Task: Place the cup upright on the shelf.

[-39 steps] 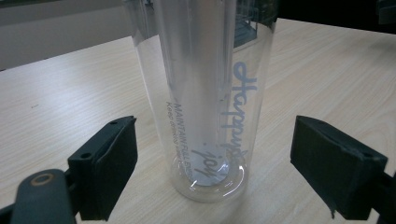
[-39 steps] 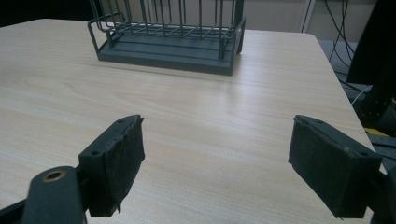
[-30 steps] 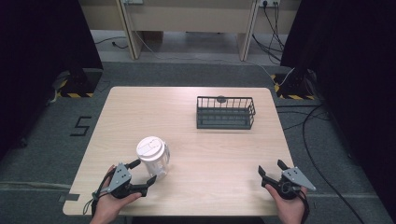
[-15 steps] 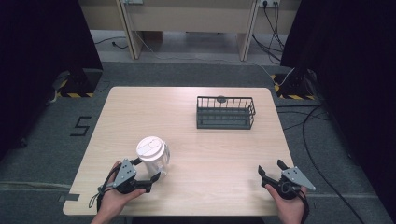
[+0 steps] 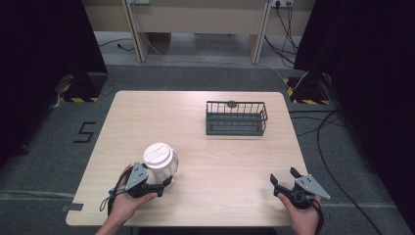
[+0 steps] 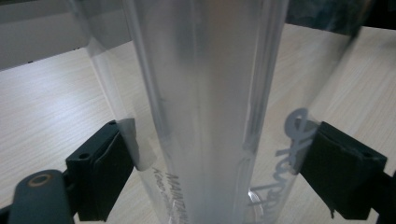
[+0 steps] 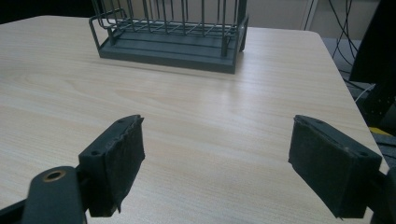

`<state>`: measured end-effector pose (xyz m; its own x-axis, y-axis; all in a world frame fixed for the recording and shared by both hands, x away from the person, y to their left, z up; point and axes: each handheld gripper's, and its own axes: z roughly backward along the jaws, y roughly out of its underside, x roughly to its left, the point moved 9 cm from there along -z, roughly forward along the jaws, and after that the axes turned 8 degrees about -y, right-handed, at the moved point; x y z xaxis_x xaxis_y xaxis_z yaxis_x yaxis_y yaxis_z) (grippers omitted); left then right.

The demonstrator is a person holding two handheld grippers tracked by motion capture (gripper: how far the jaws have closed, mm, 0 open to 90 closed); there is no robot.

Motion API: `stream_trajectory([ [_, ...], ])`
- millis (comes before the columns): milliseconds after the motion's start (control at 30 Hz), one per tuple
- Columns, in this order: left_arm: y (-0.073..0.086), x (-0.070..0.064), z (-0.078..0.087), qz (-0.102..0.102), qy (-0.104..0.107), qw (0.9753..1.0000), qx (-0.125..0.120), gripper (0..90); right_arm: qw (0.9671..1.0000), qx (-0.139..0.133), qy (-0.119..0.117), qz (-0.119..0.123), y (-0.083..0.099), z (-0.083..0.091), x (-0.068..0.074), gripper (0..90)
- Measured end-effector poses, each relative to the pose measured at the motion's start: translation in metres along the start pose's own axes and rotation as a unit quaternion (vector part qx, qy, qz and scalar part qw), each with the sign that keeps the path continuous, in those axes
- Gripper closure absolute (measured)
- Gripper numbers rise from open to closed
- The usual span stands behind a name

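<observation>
A clear plastic cup (image 5: 159, 159) with a white lid stands upright near the table's front left. My left gripper (image 5: 164, 183) is open, its jaws spread on either side of the cup's lower part. In the left gripper view the cup (image 6: 205, 93) rises between the two black pads, whose edges sit right at its walls. At the front right, my right gripper (image 5: 284, 175) rests open in a hand. In the right gripper view it (image 7: 215, 172) has only bare tabletop between its pads.
A dark wire basket (image 5: 236, 119) stands at the back right of the wooden table (image 5: 230, 161); the right gripper view has the basket (image 7: 173, 42) straight ahead. Grey floor, cables and dark curtains surround the table.
My left gripper has slid forward and to the right, so the cup now stands between its jaws. The right gripper has stayed put.
</observation>
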<state>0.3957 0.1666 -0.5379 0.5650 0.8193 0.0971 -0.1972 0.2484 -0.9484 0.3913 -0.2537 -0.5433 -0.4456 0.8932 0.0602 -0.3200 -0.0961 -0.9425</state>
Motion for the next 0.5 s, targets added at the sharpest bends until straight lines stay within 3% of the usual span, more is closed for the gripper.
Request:
stream_trajectory([
  [500,-0.0026,-0.0005,-0.0073,0.005,0.007,0.9999,-0.013,14.7,1.0000,0.002,0.000,-0.002,0.0002,-0.0003,-0.0001,19.0],
])
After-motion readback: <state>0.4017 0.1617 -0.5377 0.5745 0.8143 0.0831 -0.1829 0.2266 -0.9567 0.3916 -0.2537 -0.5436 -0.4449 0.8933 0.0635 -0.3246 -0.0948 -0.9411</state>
